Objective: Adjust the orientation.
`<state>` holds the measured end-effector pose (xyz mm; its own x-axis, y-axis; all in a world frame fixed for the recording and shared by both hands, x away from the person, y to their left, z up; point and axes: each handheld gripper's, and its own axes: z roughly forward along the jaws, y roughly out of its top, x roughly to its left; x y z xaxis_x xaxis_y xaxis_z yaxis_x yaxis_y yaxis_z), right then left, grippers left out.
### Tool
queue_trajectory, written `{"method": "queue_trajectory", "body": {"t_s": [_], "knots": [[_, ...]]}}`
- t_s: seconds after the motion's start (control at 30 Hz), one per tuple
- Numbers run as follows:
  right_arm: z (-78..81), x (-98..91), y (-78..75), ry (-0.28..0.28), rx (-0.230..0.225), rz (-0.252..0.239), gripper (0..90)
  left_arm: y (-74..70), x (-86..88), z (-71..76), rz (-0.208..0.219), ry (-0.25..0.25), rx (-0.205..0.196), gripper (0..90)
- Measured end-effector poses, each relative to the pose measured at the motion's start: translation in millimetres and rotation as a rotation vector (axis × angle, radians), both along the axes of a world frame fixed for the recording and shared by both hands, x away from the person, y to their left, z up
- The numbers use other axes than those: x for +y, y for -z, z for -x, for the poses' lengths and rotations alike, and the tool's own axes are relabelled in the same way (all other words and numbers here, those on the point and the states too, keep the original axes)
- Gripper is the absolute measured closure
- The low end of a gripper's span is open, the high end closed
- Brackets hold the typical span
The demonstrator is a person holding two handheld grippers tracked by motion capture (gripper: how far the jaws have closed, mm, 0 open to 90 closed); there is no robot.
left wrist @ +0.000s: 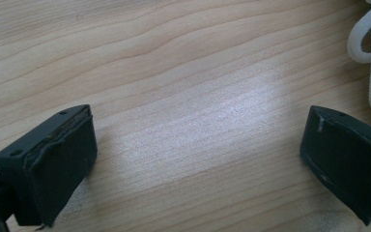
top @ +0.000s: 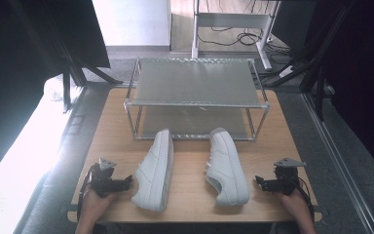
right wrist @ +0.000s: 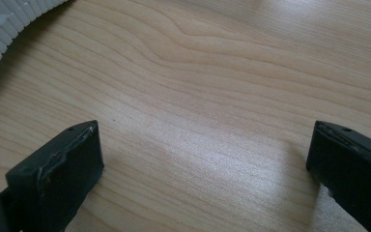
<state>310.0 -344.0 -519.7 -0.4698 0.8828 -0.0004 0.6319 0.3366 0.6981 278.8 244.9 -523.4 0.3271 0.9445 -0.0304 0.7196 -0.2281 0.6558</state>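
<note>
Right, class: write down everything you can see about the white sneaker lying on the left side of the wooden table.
The white low-top sneaker on the left looks like smooth leather or imitation leather, with a white sole and laces. It rests upright on its sole on the light wooden table, toe pointing toward the grey metal two-tier shoe rack, slightly angled. Its heel lies beside the open left gripper, close but whether touching is unclear. A white heel loop shows in the left gripper view.

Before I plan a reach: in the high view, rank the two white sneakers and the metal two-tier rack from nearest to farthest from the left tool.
1. Left white sneaker, just beside the left tool.
2. Right white sneaker, across the table's near half.
3. Metal two-tier rack, at the far side.
</note>
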Motion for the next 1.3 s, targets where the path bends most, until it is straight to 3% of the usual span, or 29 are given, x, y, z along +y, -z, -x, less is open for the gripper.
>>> {"method": "queue_trajectory", "body": {"t_s": [0.77,0.9,1.03,1.23,1.3], "knots": [[0.3,0.1,0.0,0.0,0.0,0.0,0.0,-0.2,0.7,0.1,0.008,-0.001,0.0,0.0],[0.2,-0.2,0.0,-0.002,0.0,-0.003,0.0,-0.4,3.4,0.0,0.032,0.003,-0.002,0.0],[0.2,-0.3,0.0,-0.001,0.0,-0.003,0.0,-1.9,7.2,-0.2,0.087,0.005,0.001,0.0],[0.2,-0.3,-0.1,-0.001,0.0,-0.003,0.0,-3.5,1.1,-1.2,0.082,0.029,0.008,0.0],[0.2,-0.3,-0.1,-0.001,0.0,-0.003,0.0,-7.9,-4.1,-2.8,0.093,0.043,-0.013,0.0]]}}
